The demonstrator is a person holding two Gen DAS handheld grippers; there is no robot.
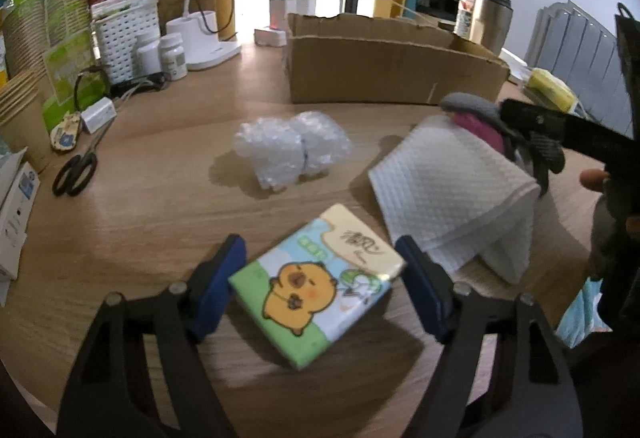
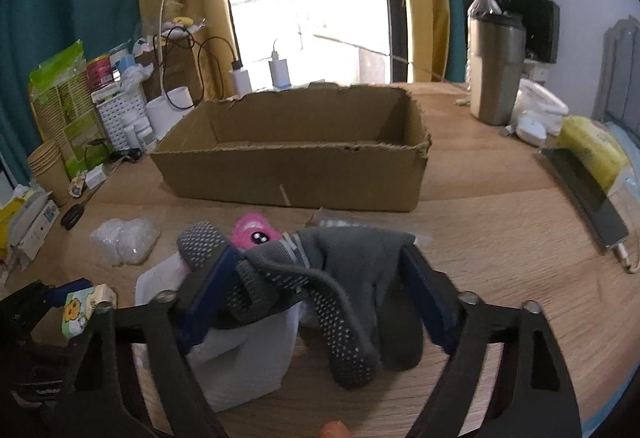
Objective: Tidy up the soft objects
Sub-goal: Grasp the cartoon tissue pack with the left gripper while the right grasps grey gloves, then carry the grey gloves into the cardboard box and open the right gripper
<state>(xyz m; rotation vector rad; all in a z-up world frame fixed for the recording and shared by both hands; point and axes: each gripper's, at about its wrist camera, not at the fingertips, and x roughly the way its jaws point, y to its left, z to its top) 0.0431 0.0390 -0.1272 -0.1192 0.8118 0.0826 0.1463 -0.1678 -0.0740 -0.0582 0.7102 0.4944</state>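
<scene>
In front of the cardboard box (image 2: 288, 173), from the left: the left gripper (image 1: 316, 278) straddles a tissue pack (image 1: 316, 280) lying on the table (image 1: 160, 197), blue pads at its edges (whether they press is unclear). Right of it, the right gripper (image 2: 320, 294) clamps a grey glove (image 2: 340, 278) atop a white cloth (image 2: 240, 358).

Not much readable text is showing up here, honestly. The tissue pack (image 1: 320, 286) sitting between the fingers of the left hand-held gripper (image 1: 320, 284) is carrying a cartoon capybara and some handwritten-style characters in a cream speech bubble, but they're blurring out and I can't make them out. Labels on the bottles and boxes farther off are coming through too small to read.
</scene>
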